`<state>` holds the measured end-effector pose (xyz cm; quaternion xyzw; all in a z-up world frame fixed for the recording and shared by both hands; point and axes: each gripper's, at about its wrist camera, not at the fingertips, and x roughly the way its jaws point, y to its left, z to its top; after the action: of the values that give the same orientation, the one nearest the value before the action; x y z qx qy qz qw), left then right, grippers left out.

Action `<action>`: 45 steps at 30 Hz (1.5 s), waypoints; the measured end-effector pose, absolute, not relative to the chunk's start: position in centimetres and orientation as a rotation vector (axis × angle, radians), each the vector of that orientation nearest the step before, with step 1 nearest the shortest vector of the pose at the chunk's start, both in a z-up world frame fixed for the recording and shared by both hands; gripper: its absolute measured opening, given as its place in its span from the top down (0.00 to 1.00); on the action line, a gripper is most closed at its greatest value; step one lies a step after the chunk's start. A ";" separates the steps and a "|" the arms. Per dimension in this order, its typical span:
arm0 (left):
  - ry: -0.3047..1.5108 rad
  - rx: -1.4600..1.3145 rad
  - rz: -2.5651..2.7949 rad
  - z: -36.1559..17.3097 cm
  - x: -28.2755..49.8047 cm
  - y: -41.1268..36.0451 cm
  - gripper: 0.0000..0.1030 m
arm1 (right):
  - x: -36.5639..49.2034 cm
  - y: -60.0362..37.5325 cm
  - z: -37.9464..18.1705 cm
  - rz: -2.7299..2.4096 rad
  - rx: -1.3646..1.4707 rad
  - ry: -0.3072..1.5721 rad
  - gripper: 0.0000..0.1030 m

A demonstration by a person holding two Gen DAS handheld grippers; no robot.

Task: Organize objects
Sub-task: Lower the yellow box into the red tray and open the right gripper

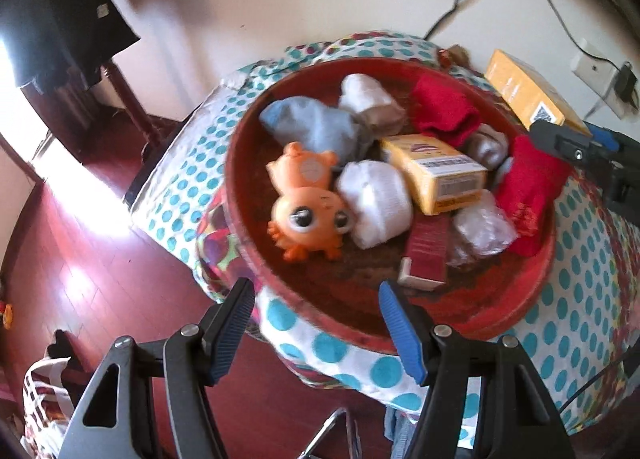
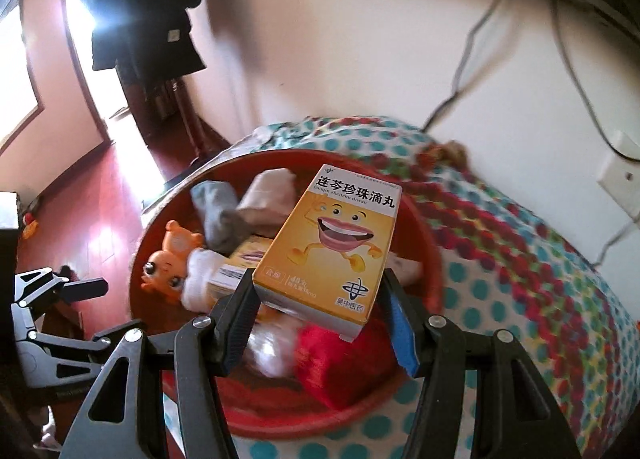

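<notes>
The left gripper [image 1: 316, 327] hangs wide open with nothing in it, just at the near rim of the round red bowl [image 1: 532, 299]. That bowl is full of rolled socks, an orange plastic toy animal [image 1: 306, 199] and a small yellow box. The right gripper [image 2: 320, 311] squeezes the yellow cardboard medicine box with the smiling cartoon face [image 2: 332, 247] by its two long sides. The box points straight away from the fingers, and the bowl sits right under and ahead of it.
</notes>
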<state>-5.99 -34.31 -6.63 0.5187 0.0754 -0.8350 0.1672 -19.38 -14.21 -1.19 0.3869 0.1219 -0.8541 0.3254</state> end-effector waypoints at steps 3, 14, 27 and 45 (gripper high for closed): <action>0.240 1.467 -2.351 -6.9 -5.7 -35.4 0.35 | -19.3 -16.0 -1.7 -2.211 1.028 0.332 0.46; 0.413 1.362 -2.227 -6.5 -3.9 -40.9 0.35 | -21.0 -18.9 -4.4 -2.170 1.139 0.352 0.46; 0.364 1.425 -2.263 -7.1 -5.1 -39.9 0.35 | -20.2 -18.7 -4.2 -2.195 1.150 0.317 0.08; 0.272 1.458 -2.322 -5.7 -6.5 -35.4 0.35 | -11.3 -14.4 -3.4 -2.217 1.287 0.418 0.00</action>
<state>-6.45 -35.41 -5.66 0.5193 0.0970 -0.8271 0.1917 -11.34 -14.45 -3.35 0.4772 0.1550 -0.8222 0.2688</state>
